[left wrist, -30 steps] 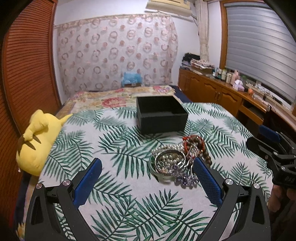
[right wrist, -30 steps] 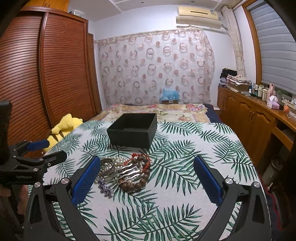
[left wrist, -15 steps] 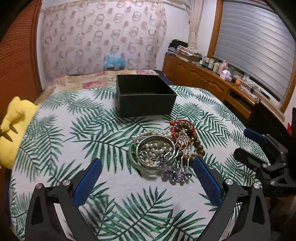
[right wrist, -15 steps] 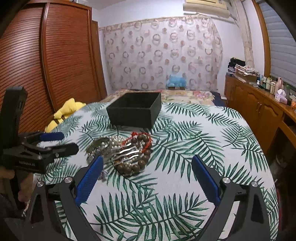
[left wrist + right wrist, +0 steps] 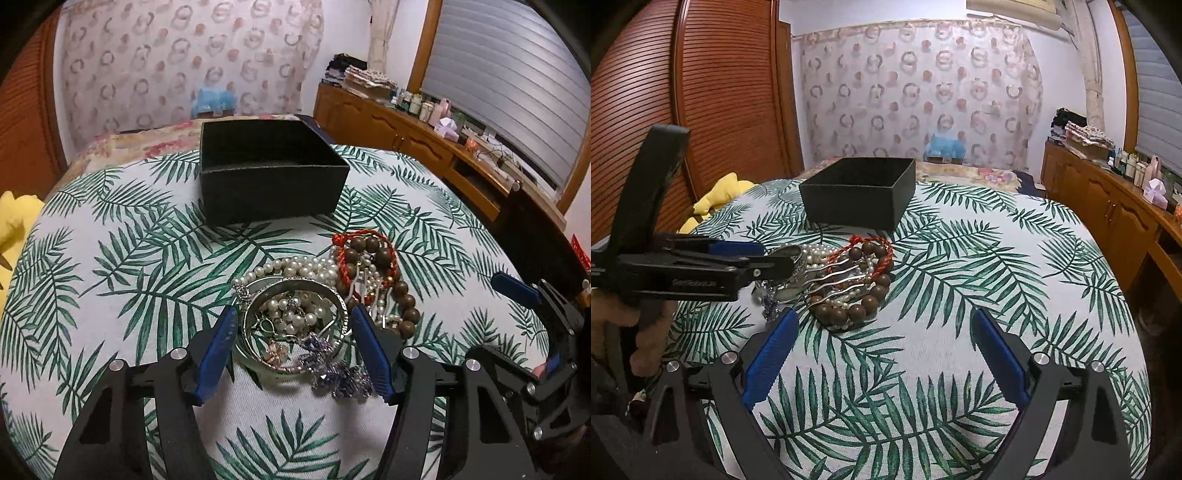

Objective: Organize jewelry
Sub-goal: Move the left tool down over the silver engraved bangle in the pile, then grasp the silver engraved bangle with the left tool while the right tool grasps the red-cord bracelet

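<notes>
Compared with a second ago, the left gripper (image 5: 291,349) has dropped over the jewelry pile; its jaws are closing around the silver bangle (image 5: 295,325), not yet pressing it. Right gripper (image 5: 882,354) hovers wide, empty. Black box (image 5: 269,170) sits behind on the palm-leaf cloth (image 5: 110,266).

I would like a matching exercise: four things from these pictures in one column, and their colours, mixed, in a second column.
Things:
1. box
2. large round beads
3. cord bracelet
4. plush toy

Colours:
A. red
B. yellow
C. black
D. brown

Pairs: 1-C, 2-D, 3-A, 4-B
</notes>
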Motion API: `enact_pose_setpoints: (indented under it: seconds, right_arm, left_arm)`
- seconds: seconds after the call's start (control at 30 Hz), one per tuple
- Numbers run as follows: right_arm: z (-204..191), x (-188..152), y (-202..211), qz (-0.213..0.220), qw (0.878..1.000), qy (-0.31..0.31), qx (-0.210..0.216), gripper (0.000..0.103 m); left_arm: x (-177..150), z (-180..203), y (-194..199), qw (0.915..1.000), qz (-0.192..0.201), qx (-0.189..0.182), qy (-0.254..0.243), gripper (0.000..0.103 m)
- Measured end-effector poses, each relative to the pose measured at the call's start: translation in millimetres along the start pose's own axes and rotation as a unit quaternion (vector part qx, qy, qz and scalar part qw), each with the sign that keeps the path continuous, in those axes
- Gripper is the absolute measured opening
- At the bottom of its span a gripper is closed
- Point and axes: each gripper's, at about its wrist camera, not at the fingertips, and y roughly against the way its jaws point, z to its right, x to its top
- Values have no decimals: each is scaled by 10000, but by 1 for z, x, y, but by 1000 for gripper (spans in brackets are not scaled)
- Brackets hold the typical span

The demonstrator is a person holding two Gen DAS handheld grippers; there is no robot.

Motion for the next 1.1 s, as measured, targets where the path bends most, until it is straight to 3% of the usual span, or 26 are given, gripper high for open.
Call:
enact_pose_setpoints:
  seconds: [0.27,0.63,0.73,0.97,1.1]
  right_arm:
    - [-3,2,-5,-95,9998,104,133,96]
    - [4,19,-14,-123,9996,226,152,95]
    - [8,28,-22,-178,9993,266,205,87]
    - [19,49,-58,-553,9971,307,432,54]
    - [26,53,-81,-877,9933,162,740,39]
  left_arm:
    - [0,-7,-9,9997,-140,-182,114,58]
    - [1,-12,19,9992,334,-102,182,58]
    - [2,-13,27,9988,458,-65,153,58]
    - [6,-18,31,9986,514,20,125,58]
    - [7,-18,29,9987,505,44,86,58]
